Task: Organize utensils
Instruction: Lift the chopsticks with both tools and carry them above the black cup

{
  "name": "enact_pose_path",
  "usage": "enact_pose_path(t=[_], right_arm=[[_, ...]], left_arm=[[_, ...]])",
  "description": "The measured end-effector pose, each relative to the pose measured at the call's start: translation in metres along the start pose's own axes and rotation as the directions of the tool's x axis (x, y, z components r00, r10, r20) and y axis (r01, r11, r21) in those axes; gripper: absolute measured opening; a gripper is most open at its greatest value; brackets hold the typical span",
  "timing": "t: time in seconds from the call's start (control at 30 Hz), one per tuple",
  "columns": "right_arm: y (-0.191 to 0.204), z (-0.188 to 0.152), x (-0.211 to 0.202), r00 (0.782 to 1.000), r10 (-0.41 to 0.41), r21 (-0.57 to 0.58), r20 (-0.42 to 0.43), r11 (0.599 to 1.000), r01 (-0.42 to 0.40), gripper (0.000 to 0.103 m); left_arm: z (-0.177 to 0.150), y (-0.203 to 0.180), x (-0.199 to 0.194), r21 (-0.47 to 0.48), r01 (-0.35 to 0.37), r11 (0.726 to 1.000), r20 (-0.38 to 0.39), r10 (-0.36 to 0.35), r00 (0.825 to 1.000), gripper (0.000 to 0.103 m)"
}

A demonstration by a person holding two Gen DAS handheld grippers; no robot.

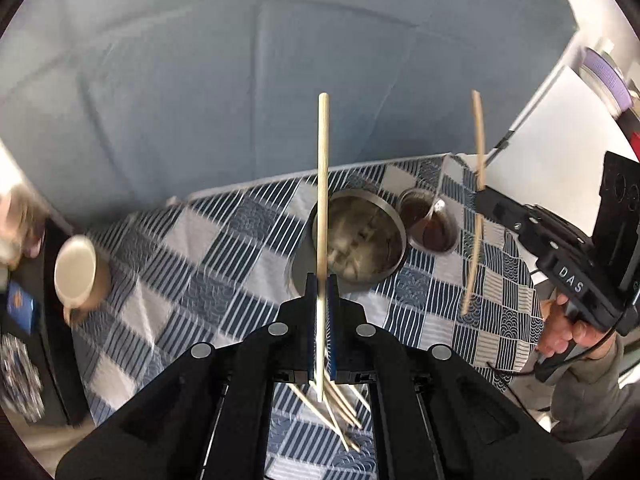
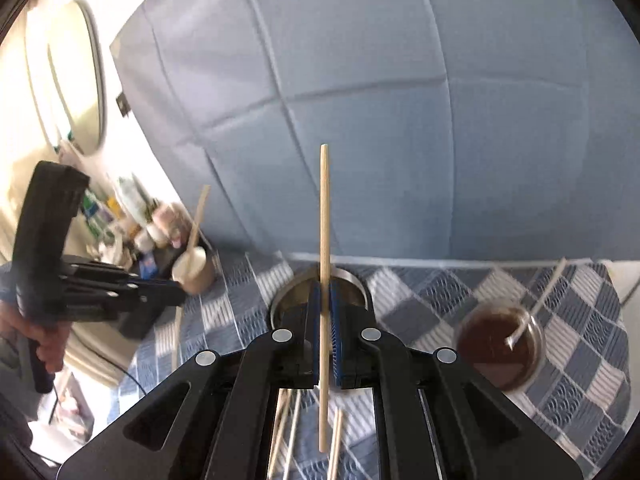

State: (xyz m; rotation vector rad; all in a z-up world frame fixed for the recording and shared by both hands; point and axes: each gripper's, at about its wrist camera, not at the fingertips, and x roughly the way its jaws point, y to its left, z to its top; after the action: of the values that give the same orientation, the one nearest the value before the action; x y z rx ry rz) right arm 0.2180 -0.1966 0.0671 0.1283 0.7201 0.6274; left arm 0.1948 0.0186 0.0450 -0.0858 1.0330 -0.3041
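While each hand-held gripper is clamped shut, left [image 1: 322, 280] and right [image 2: 325, 292] each pinch one upright chopstick [image 1: 323, 184].

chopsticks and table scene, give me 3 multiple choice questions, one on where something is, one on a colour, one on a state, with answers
1. Where does the paper cup stand?
A. On the checked tablecloth, near its left edge as the left wrist view shows it
B. Inside the metal bowl
C. In the person's hand

2. What colour are the pads of the left gripper?
A. Red
B. Blue
C. White

3. What is the state of the right gripper?
A. Open and empty
B. Shut on a spoon
C. Shut on a chopstick

Answers:
1. A, the cup sits on the cloth, left of the metal bowl.
2. B, blue pads flank the chopstick it holds.
3. C, its pads press a single wooden stick that stands up between them.
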Motion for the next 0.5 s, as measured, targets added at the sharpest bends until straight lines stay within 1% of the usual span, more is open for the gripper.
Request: enact_pose_path(t=[0.07, 0.13, 0.27, 0.37, 0.43, 0.5], right_arm=[[-0.003, 0.005, 0.002, 0.998, 0.047, 0.014, 0.047, 0.999, -0.048, 0.005], [-0.004, 0.009, 0.006, 0.995, 0.058, 0.011, 0.077, 0.998, -0.059, 0.005], [-0.006, 0.015, 0.02, 0.994, 0.067, 0.008, 0.088, 0.998, -0.068, 0.005], [-0.006, 0.019, 0.028, 0.994, 0.065, -0.001, 0.093, 0.998, -0.065, 0.005], [-0.008, 0.02, 0.032, 0.994, 0.069, -0.013, 0.085, 0.998, -0.068, 0.005], [-0.007, 0.022, 0.036, 0.993, 0.078, -0.03, 0.092, 0.997, -0.075, 0.005]], left_arm=[[0.013, -0.007, 0.003, 0.028, -0.005, 1.0, 0.014, 0.005, 1.0, 0.005], [0.024, -0.013, 0.005, 0.047, 0.01, 0.999, 0.029, -0.011, 1.0, 0.005], [0.043, -0.022, 0.013, 0.068, 0.051, 0.996, 0.05, -0.054, 0.997, 0.005], [0.053, -0.026, 0.021, 0.074, 0.058, 0.996, 0.059, -0.062, 0.996, 0.005], [0.057, -0.029, 0.028, 0.092, 0.07, 0.993, 0.059, -0.076, 0.995, 0.005], [0.062, -0.033, 0.036, 0.114, 0.066, 0.991, 0.053, -0.072, 0.996, 0.005]])
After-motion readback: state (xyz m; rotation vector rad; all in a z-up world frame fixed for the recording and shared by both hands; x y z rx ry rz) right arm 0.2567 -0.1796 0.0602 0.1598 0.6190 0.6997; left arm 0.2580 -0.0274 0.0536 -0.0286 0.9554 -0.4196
